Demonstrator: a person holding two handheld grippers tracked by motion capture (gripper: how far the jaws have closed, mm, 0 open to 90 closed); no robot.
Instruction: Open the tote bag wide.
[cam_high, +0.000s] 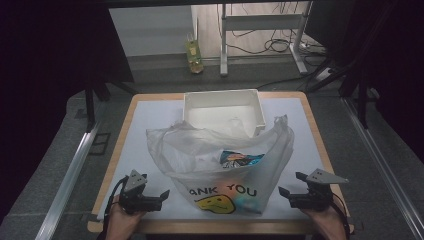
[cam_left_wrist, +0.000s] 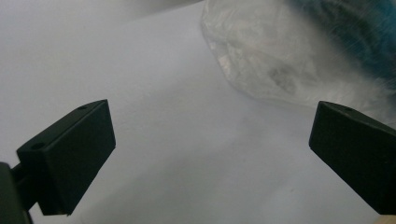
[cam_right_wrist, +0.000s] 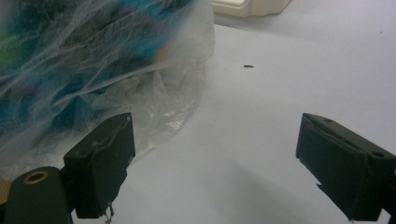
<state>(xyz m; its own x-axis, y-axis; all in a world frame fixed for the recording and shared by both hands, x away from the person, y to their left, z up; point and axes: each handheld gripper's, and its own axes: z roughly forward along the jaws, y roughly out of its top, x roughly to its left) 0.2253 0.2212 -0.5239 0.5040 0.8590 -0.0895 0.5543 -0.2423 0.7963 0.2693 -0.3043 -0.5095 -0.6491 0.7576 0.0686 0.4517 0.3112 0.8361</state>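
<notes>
White sheet (cam_high: 150, 120); plastic bag (cam_high: 225, 165) contents perhaps packets.

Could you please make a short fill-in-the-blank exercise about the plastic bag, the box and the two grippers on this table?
1. The plastic bag shows a yellow ____ face.
2. Beyond the bag stands an open white ____.
3. The jaws of the left gripper and the right gripper are both ____.
4. Each gripper holds ____.

Missing words: smiley; box; open; nothing

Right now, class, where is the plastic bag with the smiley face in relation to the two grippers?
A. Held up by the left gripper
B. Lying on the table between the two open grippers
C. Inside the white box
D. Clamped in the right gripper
B: the plastic bag lies on the table between the left gripper and the right gripper, both with jaws apart and nothing in them; the white box stands behind it.
</notes>
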